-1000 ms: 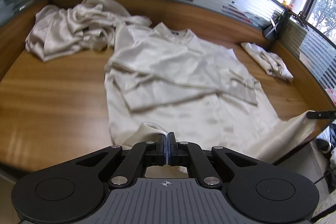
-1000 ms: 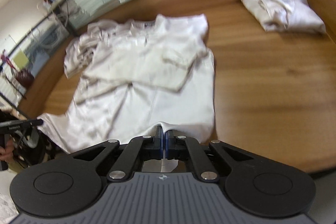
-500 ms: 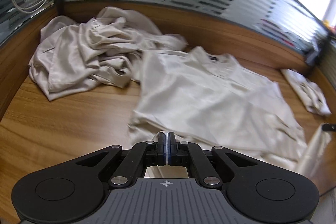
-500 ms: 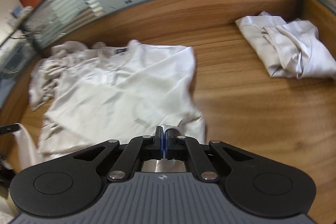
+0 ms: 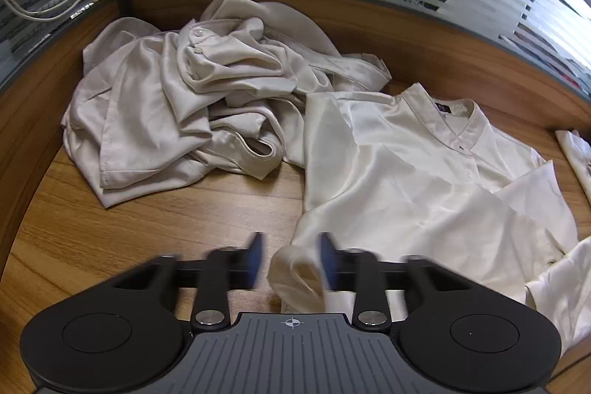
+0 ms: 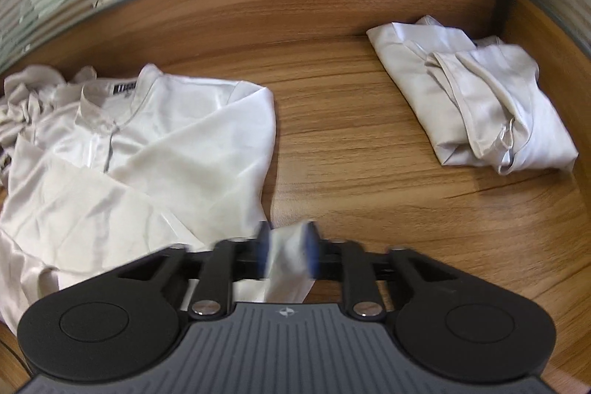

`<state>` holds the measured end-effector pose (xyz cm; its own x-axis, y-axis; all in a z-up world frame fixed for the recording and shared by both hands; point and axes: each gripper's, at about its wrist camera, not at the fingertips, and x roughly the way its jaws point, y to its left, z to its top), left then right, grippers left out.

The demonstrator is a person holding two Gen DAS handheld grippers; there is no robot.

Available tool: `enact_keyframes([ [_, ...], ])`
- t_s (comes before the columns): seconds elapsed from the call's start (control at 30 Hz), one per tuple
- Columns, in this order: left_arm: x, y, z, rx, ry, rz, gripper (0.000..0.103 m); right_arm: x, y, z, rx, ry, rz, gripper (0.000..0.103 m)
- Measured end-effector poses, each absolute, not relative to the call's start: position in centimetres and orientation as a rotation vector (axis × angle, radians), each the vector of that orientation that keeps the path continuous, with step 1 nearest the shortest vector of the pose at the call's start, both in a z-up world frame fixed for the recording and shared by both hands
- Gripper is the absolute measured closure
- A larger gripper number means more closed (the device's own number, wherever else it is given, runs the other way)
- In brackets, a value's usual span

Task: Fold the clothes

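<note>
Cream satin shirt (image 5: 424,194) half-folded on the bench (image 6: 369,150). Both tongs, left (image 5: 291,261) and right (image 6: 286,252), are opening, hem apparently slipping free. Crumpled pile (image 5: 184,109) left; one folded shirt (image 6: 476,106) done.

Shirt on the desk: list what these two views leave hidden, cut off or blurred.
- Shirt hem, left wrist view: the left gripper body hides it; the opening jaws are motion-blurred, fabric between them.
- Right wrist view: the right gripper is blurred too, so pad contact with the cloth is unclear.
- Collar label: too small to read.
- Folded garment: cut off by the left wrist view's right edge.
</note>
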<state>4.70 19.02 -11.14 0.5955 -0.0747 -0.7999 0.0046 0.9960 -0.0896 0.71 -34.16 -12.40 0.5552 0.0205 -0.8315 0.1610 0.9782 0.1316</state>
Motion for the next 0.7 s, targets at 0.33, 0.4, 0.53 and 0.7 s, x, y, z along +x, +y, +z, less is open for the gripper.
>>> enact_keyframes([
  [0.33, 0.6, 19.8, -10.6, -0.159, 0.934, 0.017, 0.045, -2.0, -30.8, -8.3, 0.017, 0.928, 0.122, 0.062],
  [0.4, -0.3, 19.9, -10.6, -0.173, 0.940, 0.037, 0.045, -2.2, -29.7, -7.5, -0.012, 0.912, 0.215, 0.062],
  [0.53, -1.6, 19.6, -10.2, -0.175, 0.934, 0.064, 0.045, -1.9, -27.1, -6.6, -0.047, 0.891, 0.404, 0.062],
  [0.7, -2.1, 19.4, -10.3, -0.148, 0.923, 0.085, 0.046, -1.4, -22.5, -6.8, -0.130, 0.883, 0.582, 0.062],
])
